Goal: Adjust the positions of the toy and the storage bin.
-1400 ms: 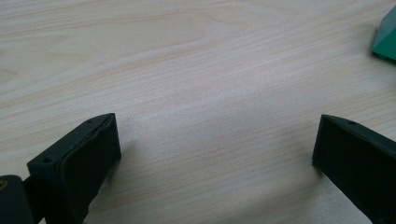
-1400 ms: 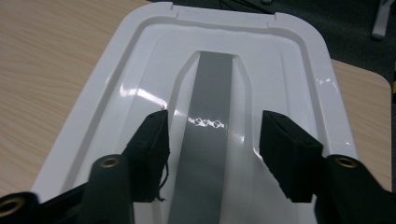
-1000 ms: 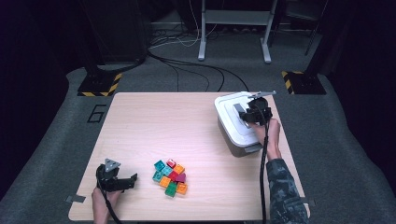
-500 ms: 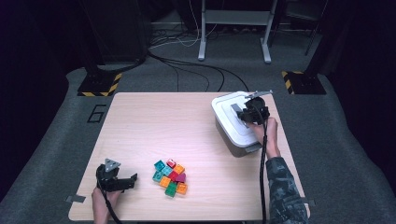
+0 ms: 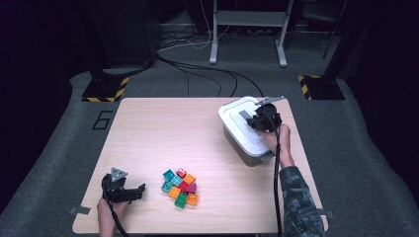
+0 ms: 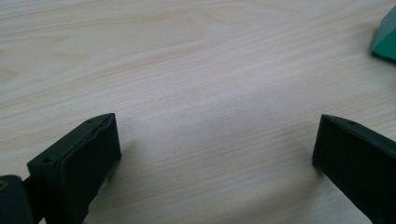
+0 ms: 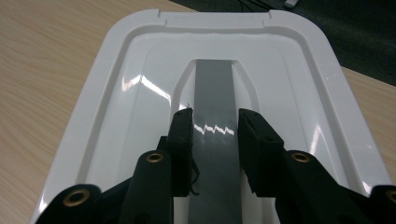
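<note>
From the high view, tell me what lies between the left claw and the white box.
The cluster of coloured blocks sits just right of the left claw; past it, bare wooden table runs up to the white box.

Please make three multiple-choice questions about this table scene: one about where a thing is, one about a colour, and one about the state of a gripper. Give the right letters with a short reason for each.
1. Where does the pile of small coloured blocks lie on the table?
A. near the person's edge, right of the left gripper
B. on top of the box
C. at the far left corner

2. What colour is the strip along the middle of the white lid?
A. red
B. grey
C. yellow

3. How do the jaws of the right gripper stand?
A. wide apart over bare wood
B. closed around a block
C. closed on the lid's raised grey handle

Answers: 1 A, the high view shows the pile beside the left gripper at the near edge. 2 B, the right gripper view shows a grey band. 3 C, both pads flank and press the handle there.
</note>
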`<action>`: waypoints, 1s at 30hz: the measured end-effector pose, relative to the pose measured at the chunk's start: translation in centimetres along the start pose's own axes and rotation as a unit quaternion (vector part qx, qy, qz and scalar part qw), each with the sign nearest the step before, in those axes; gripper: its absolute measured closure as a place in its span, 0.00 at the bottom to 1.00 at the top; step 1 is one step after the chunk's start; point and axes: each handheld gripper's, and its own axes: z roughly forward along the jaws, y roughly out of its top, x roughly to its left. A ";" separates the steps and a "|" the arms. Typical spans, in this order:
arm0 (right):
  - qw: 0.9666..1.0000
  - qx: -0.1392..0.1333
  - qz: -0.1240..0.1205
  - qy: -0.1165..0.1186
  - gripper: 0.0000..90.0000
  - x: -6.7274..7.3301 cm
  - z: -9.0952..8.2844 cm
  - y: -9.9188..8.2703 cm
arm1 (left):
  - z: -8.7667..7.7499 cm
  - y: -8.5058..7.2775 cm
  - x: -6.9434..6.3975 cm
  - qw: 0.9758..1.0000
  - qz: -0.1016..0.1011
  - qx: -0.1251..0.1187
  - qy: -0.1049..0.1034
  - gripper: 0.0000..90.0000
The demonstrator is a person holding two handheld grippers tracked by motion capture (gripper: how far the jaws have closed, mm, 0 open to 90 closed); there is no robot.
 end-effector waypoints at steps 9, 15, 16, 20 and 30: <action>1.000 -0.004 0.000 0.019 0.74 0.5 0.5 0.3 | 0.0 0.0 0.0 1.000 0.004 0.003 0.000 0.01; 0.999 -0.003 0.005 0.032 0.74 0.8 0.7 0.5 | 0.0 0.0 0.0 1.000 0.003 0.003 0.000 0.01; 0.999 -0.005 -0.003 0.035 0.74 0.8 0.8 0.5 | 0.0 0.0 0.0 1.000 0.003 0.003 0.000 0.01; 0.999 -0.001 -0.003 0.043 0.74 1.3 1.0 0.7 | 0.0 0.0 0.0 1.000 0.004 0.003 0.000 0.01; 0.997 -0.005 -0.009 0.075 0.74 3.2 1.7 1.3 | 0.0 0.0 0.0 1.000 0.004 0.003 0.000 0.01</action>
